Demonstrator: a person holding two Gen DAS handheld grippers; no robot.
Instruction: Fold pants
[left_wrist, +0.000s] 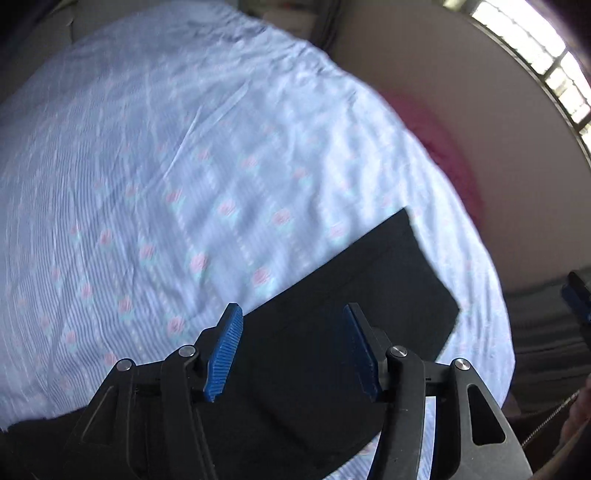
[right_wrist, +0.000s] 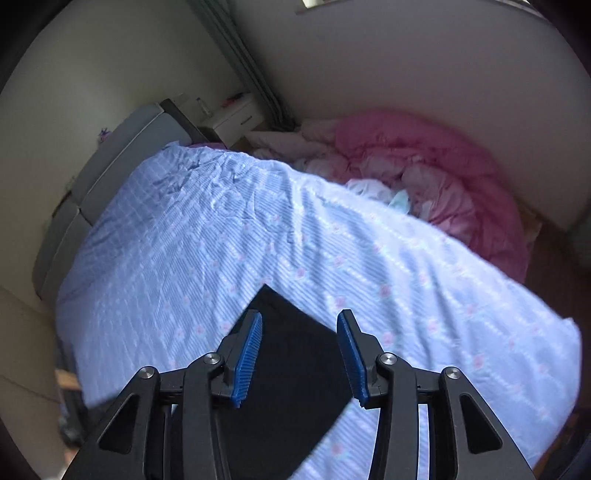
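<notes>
- On the bed, a pair of black pants (left_wrist: 343, 306) lies flat on the blue sheet (left_wrist: 155, 155), folded into a neat rectangle with straight edges and square corners.
- In the left wrist view, the left gripper (left_wrist: 293, 350) hangs over the pants with its jaws spread wide; nothing sits between the blue ribbed pads (left_wrist: 224, 354), and the dark cloth shows through the gap.
- From that side, the far corner of the pants points toward the right edge of the bed, and the sheet's small pink flower print runs all around the garment.
- In the right wrist view, the right gripper (right_wrist: 299, 356) also stands wide open above the pants (right_wrist: 291, 369), gripping nothing; one pointed corner of the fabric shows just beyond its fingertips.
- I cannot tell whether either gripper touches the cloth or merely hovers above it.
- The sheet (right_wrist: 192, 251) is wrinkled toward the head of the bed, where a grey padded headboard (right_wrist: 122, 162) stands against the wall.
- A rumpled pink duvet (right_wrist: 436, 177) is heaped on the far right side of the bed, well apart from the pants.
- A white nightstand (right_wrist: 236, 118) sits in the corner beyond the headboard, with small items on top too blurred to name.
</notes>
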